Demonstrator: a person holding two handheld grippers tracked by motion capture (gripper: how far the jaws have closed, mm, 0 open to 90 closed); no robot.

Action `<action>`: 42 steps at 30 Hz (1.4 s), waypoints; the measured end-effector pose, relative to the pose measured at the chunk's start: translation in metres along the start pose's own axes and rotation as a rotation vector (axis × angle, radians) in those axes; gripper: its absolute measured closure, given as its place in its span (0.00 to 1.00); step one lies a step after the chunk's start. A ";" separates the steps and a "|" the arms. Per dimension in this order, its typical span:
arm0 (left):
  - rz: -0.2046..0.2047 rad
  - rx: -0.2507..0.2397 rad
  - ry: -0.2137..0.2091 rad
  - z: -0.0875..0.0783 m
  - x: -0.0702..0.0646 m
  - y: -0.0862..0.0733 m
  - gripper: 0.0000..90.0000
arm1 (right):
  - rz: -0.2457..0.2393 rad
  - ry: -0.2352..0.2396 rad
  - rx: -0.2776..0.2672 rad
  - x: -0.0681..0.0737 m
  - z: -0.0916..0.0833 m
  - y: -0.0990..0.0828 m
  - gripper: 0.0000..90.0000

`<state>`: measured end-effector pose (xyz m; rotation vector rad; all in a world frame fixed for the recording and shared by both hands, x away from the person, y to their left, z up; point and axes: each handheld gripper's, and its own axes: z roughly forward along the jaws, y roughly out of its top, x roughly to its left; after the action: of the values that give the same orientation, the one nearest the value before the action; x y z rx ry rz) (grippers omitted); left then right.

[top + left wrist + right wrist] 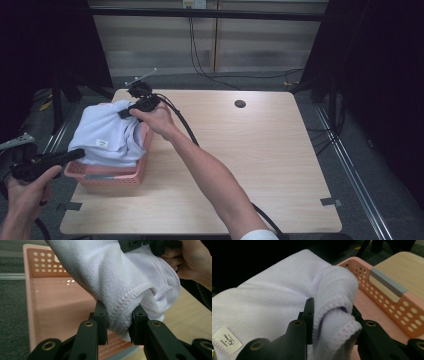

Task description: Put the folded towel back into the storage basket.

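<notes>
Now towel (130, 280) betw. both jaws.

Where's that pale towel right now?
In the high view the towel hangs over the pink basket at the table's left edge, gripped by the left gripper and the right gripper.

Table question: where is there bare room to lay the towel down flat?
The table is bare wood to the right of the person's forearm, from the small round hole down to the near edge. A narrower free strip runs in front of the pink basket. The left side is crowded: the basket, the towel over it, and both grippers, left gripper and right gripper.
</notes>
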<state>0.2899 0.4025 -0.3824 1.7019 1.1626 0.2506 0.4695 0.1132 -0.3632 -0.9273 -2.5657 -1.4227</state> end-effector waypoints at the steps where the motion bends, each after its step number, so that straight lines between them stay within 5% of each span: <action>1: -0.001 0.005 0.011 -0.001 0.003 0.000 0.80 | 0.004 -0.001 0.007 0.000 0.004 -0.001 0.77; 11: -0.026 0.084 0.102 0.010 0.025 -0.015 0.81 | 0.018 -0.036 0.030 -0.002 0.036 -0.009 0.77; 21: -0.013 0.180 0.196 0.037 0.032 -0.031 0.81 | 0.045 -0.079 0.079 -0.015 0.059 -0.030 0.77; 28: -0.030 0.221 0.189 0.046 0.034 -0.035 0.79 | 0.056 -0.079 0.112 -0.023 0.069 -0.042 0.72; 35: 0.004 0.217 0.214 0.047 0.024 -0.030 0.53 | 0.010 -0.154 0.121 -0.029 0.063 -0.041 0.50; 42: 0.031 0.171 0.209 0.034 0.011 -0.019 0.45 | -0.006 -0.161 0.059 -0.035 0.037 -0.037 0.49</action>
<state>0.3063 0.3907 -0.4174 1.8789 1.3428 0.3643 0.4864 0.1114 -0.4240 -1.0673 -2.7098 -1.3173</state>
